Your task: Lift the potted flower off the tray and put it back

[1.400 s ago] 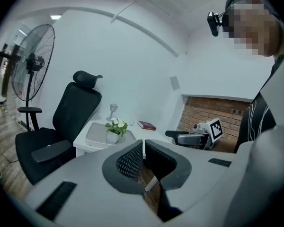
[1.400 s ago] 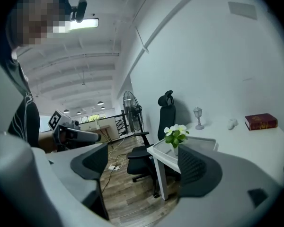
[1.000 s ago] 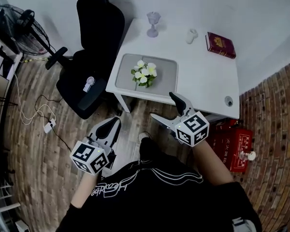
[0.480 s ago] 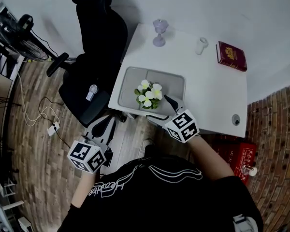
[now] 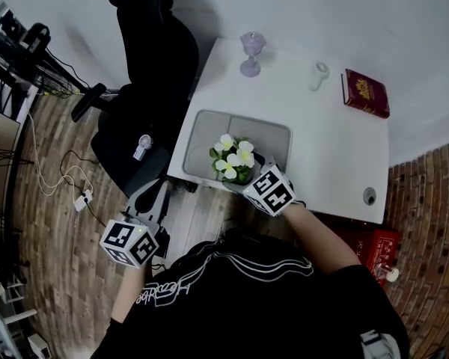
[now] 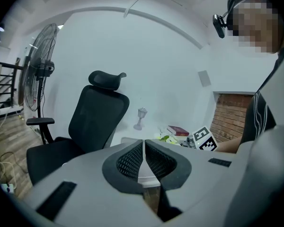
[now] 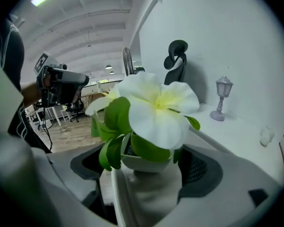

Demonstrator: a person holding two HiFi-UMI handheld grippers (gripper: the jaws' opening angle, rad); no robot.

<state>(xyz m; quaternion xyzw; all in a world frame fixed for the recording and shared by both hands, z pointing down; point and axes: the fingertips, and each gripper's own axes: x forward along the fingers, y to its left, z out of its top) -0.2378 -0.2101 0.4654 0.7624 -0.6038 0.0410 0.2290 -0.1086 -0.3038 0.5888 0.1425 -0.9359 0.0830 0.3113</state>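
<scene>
Two grippers, two very different pictures. The right gripper (image 5: 244, 173) is down at the near edge of the white table (image 5: 337, 152). Its jaws are spread, and the potted flower (image 5: 233, 158) stands right between them, with a pad close on either side of the pot but not clamped on it. The pot sits on the grey tray (image 5: 273, 129), towards the tray's near rim, and from overhead the gripper's marker cube covers part of that rim. In the right gripper view the white blooms and green leaves fill the middle and hang across the left-hand pad, so that side is half masked.

The left gripper (image 6: 143, 144) hangs low, off the table's near left corner and over the floor, jaws pressed together with nothing between them.

A black office chair (image 5: 153, 73) is tucked against the table's left side, and a little white hand fan (image 5: 141, 146) lies on its seat. Along the table's far edge stand a lilac ornament (image 5: 250, 53) on a stem, a small white object (image 5: 319, 75) and, at the far right corner, a red book (image 5: 367, 93), all well apart from the tray. A floor fan (image 6: 42, 70) stands beyond the chair, and a red box (image 5: 376, 247) sits on the floor by the table's right end.
</scene>
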